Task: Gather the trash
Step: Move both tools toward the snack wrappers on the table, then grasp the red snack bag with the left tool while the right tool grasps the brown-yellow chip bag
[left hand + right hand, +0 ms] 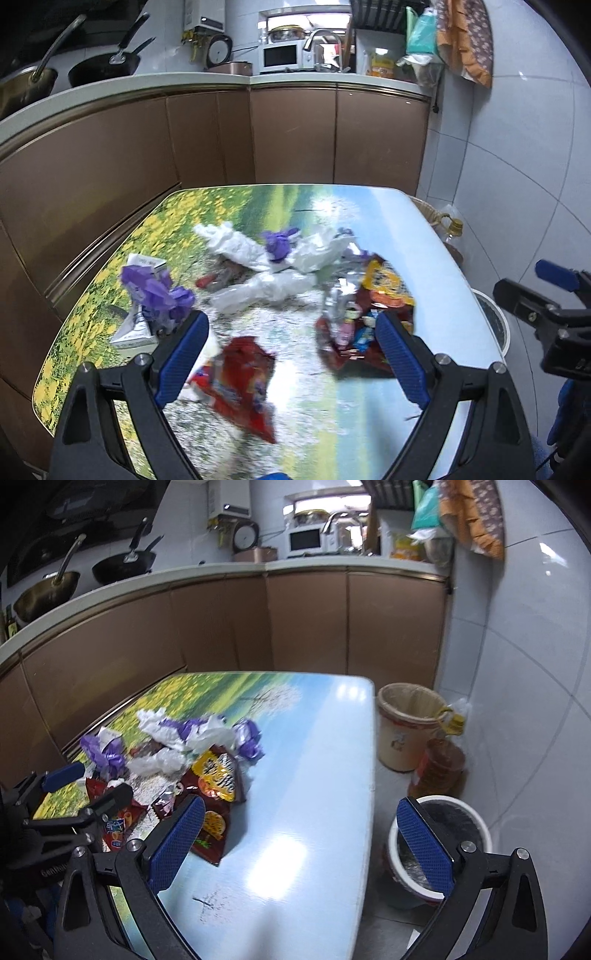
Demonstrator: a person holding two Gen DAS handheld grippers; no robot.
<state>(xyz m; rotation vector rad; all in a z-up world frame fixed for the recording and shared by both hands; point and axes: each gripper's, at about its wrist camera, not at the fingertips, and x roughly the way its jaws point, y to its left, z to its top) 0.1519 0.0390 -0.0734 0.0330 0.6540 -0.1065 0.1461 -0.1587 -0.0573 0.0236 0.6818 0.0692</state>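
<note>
Trash lies scattered on the picture-printed table (424,236): a red snack bag (243,380), a dark red and yellow snack bag (380,295), white plastic bags (266,273), purple wrappers (159,291) and a small white carton (135,330). My left gripper (291,354) is open and empty above the near part of the table, over the red bag. My right gripper (301,845) is open and empty over the table's right edge (369,775). The snack bags (216,775) lie to its left. A white bin (476,830) with a black liner stands on the floor below it.
A beige bin (406,731) and an oil bottle (441,764) stand on the floor beyond the white bin. Brown cabinets (295,136) under a counter with pans (103,66) and a microwave (282,55) run behind the table. A tiled wall (535,646) is at right.
</note>
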